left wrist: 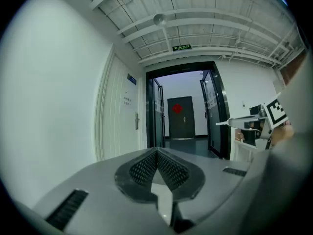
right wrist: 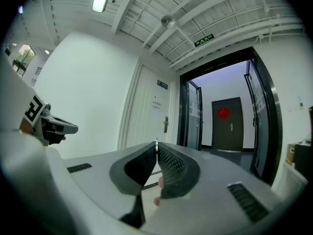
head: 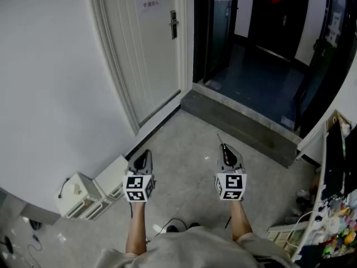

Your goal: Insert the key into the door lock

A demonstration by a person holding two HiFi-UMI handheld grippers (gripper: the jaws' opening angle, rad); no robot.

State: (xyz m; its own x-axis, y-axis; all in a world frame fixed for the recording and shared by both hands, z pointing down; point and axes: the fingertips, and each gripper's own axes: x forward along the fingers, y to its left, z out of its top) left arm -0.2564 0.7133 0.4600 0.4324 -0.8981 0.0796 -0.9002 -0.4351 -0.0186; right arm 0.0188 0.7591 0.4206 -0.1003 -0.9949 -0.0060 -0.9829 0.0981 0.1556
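Note:
The white door [head: 148, 43] stands shut at the far left, its dark lock and handle [head: 173, 24] on the right edge. The lock also shows in the left gripper view [left wrist: 137, 121] and in the right gripper view [right wrist: 166, 125], far ahead. My right gripper [head: 225, 148] is shut on a thin metal key [head: 219, 139] whose tip pokes out past the jaws [right wrist: 156, 142]. My left gripper [head: 143, 157] is held level beside it, shut with nothing between its pads [left wrist: 157, 152]. Both are well short of the door.
A grey stone step [head: 240, 121] leads to a dark corridor with glass doors [head: 215, 27] right of the white door. White boxes [head: 92, 191] sit on the floor by the left wall. A cluttered shelf [head: 334, 205] and cables lie at the right.

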